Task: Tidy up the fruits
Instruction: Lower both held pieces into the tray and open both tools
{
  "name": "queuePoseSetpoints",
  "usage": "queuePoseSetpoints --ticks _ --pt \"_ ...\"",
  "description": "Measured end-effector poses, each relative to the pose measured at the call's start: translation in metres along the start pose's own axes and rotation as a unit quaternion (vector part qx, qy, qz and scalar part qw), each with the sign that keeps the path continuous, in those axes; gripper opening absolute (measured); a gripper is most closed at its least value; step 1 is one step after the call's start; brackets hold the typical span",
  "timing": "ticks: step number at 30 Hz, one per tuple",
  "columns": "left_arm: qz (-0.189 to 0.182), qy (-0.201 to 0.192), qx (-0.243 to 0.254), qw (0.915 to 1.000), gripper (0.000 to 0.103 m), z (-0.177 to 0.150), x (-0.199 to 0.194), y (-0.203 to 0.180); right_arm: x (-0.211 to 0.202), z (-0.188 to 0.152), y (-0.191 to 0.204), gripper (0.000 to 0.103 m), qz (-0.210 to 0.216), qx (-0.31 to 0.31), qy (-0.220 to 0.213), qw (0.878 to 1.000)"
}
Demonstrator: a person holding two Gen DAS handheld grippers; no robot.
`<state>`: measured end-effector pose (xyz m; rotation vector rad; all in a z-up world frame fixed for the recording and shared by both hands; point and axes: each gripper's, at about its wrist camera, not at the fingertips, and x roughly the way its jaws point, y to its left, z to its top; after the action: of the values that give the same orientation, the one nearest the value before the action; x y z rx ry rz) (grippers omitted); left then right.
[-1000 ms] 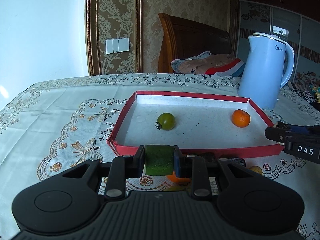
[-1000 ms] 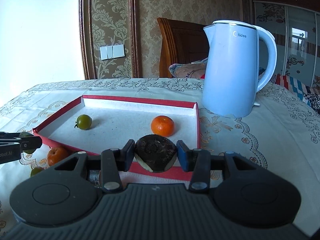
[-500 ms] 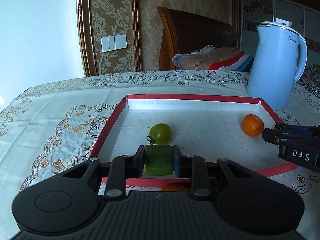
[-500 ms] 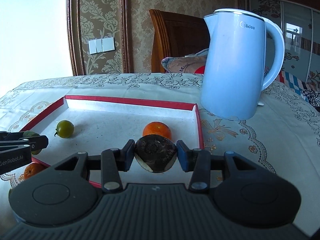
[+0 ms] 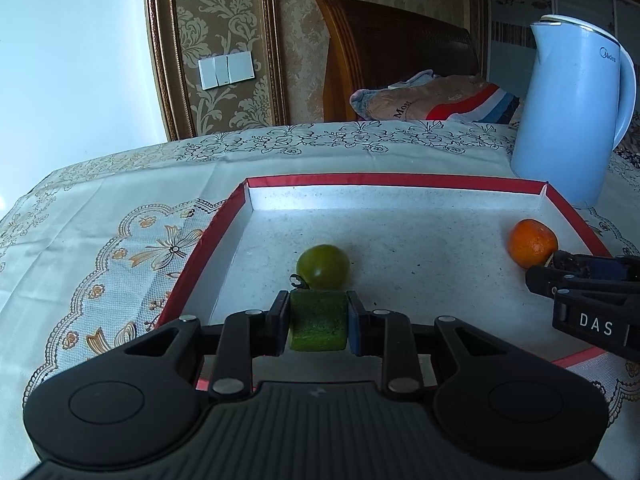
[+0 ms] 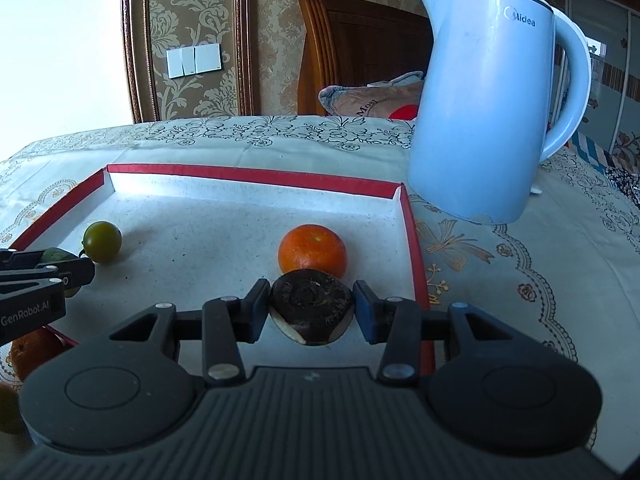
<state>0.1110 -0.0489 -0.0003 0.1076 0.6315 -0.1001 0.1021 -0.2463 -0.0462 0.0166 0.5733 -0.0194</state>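
Red-rimmed tray [image 5: 400,179] (green tomato [image 5: 323,266], orange [image 5: 532,242] inside)

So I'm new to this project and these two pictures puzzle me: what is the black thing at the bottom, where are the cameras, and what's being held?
Each picture comes from a camera on a hand-held gripper, looking along its two fingers. The black shape is the gripper itself. The left gripper is shut on a green cucumber chunk; the right gripper is shut on a dark round fruit. Both are over a red-rimmed tray on a patterned tablecloth. In it lie a green tomato and an orange. A blue kettle stands beside it.
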Motion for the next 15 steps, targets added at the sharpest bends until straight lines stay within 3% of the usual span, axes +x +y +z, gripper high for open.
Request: queuePoseSetpoints --ticks 15 --pt "0.011 0.013 0.005 0.9998 0.028 0.0 0.011 -0.002 0.014 0.003 0.003 0.042 -0.007 0.001 0.009 1.0"
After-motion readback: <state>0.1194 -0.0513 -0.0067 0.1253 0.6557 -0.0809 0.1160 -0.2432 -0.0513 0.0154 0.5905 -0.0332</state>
